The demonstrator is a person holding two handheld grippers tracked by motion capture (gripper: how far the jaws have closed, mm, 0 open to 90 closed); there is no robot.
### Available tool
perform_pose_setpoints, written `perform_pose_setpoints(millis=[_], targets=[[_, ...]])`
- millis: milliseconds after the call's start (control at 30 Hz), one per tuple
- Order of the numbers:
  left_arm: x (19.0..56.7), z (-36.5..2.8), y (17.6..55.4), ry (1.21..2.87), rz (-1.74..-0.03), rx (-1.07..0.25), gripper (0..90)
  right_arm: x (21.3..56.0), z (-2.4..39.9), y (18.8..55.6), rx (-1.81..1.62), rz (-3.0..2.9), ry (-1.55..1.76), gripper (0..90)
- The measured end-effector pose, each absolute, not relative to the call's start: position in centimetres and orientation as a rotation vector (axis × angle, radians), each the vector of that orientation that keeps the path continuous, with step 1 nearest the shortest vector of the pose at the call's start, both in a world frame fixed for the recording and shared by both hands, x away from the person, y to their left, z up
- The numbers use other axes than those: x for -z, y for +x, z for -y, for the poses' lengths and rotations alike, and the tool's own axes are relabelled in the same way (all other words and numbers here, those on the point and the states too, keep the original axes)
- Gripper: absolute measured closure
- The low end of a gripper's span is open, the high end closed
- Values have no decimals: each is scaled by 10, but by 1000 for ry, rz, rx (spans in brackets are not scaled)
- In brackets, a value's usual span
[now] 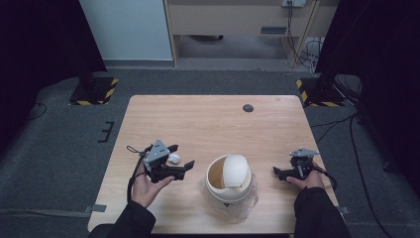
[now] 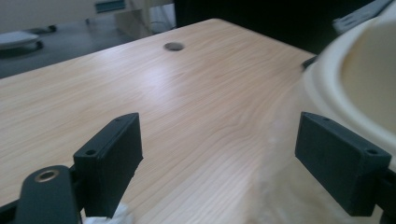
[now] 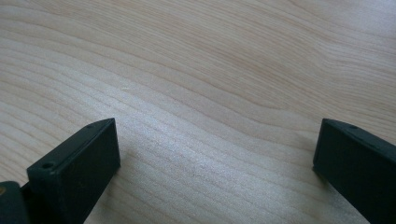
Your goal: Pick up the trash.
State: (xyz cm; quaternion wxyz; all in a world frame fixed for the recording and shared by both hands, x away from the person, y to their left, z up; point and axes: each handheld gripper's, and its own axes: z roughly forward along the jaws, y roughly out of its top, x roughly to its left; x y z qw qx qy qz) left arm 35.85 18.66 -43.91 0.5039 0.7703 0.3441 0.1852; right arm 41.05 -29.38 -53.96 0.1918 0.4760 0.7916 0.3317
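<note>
Left gripper [image 1: 177, 157] lay on its side at the table's [image 1: 208, 119] near-left, jaws spread wide and clamped on nothing; a small white crumpled object [image 1: 174, 158] sat between them, likely lined up for pickup. Right gripper [image 1: 283, 173] rested low at the near-right, jaws likewise apart and empty. Between them stood a cream bin [image 1: 228, 179] with a tilted swing lid; contents not visible.

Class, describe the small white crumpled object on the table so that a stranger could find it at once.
Start at the wooden table and find the cream bin near its front edge. To its left, the left tongs stand open around a small white crumpled wad. It is the one loose white scrap there, far smaller than the bin.
</note>
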Motion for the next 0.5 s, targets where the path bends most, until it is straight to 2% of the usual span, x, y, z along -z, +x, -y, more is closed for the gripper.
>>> perform_pose_setpoints(millis=[267, 500], targets=[[471, -214, 379, 1910, -973, -478, 154, 540, 294, 411, -931, -2222, 1335, 7], [489, -218, 391, 1988, -1016, -442, 186, 540, 294, 411, -930, -2222, 1335, 7]])
